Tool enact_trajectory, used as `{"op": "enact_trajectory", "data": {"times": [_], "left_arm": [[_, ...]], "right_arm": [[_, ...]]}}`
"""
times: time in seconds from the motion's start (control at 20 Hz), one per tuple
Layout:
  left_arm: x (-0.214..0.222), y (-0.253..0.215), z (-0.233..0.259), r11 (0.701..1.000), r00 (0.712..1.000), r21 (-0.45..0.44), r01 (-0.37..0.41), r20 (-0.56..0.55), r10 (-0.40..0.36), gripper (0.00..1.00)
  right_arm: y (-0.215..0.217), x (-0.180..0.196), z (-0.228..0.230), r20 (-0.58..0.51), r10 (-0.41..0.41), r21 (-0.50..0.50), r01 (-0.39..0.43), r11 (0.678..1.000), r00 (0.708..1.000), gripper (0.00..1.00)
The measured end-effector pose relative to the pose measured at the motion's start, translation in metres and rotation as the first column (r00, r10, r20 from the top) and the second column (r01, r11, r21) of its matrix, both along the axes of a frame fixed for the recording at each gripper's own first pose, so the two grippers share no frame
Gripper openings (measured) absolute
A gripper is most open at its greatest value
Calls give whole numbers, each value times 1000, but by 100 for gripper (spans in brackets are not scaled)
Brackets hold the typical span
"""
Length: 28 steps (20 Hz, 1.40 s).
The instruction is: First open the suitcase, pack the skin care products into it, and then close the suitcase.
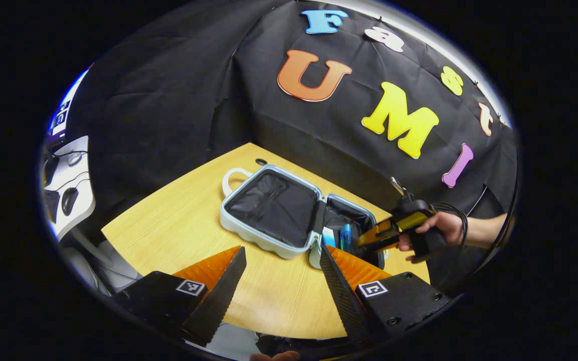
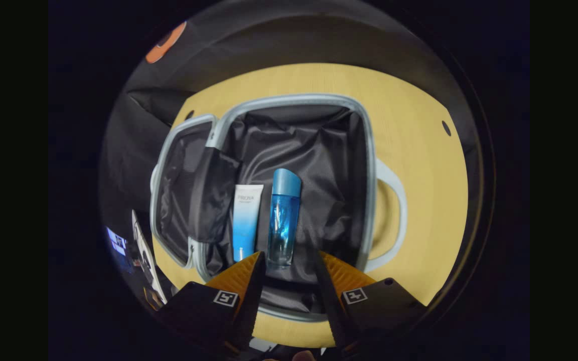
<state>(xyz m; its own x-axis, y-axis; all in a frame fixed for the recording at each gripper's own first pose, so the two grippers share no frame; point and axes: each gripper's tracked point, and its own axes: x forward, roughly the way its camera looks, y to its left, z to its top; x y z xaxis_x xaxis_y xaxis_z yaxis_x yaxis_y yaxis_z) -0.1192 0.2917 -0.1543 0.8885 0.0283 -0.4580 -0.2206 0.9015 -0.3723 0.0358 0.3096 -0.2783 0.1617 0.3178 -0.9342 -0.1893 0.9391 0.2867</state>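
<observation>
Right gripper view: suitcase (image 2: pixel 369 165) lies open on table (image 2: pixel 419 165); tube (image 2: pixel 246 220) & bottle (image 2: pixel 284 225) inside. Right gripper (image 2: pixel 289 271) fingers apart above bottle. Left gripper (image 1: pixel 281 271) fingers apart, w/ nothing between.

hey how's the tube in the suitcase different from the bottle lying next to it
The tube is opaque, white fading to blue, with flat sides; the bottle is clear blue with a solid blue cap. The bottle looks wider and reaches farther up the suitcase. Both lie side by side on the dark lining.
</observation>
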Motion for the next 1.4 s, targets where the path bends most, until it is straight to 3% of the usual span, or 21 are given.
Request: {"op": "enact_trajectory", "data": {"times": [0.2,0.4,0.6,0.85,1.0,1.2,1.4], "left_arm": [[52,38,-10,990,995,-116,77,65,-70,95],[104,99,-34,986,999,-168,9,51,0,95],[155,140,-67,972,998,-226,-63,1,65,95],[196,169,-110,951,991,-281,-128,-76,111,95],[213,180,-136,933,981,-312,-181,-126,148,95],[229,180,-155,919,974,-336,-205,-158,159,92],[237,183,-167,924,967,-311,-222,-195,166,74]], "right_arm": [[-28,-17,53,175,83,100,-102,990,981,56],[-68,-22,97,400,106,124,-168,978,911,55],[-104,-30,123,488,91,103,-160,982,868,59],[-128,-34,134,481,32,138,-112,984,876,59],[-154,-27,131,498,26,89,-81,993,867,55],[-181,-25,123,494,4,47,-31,998,870,59],[-195,-28,122,490,-37,47,16,999,871,59]]}}
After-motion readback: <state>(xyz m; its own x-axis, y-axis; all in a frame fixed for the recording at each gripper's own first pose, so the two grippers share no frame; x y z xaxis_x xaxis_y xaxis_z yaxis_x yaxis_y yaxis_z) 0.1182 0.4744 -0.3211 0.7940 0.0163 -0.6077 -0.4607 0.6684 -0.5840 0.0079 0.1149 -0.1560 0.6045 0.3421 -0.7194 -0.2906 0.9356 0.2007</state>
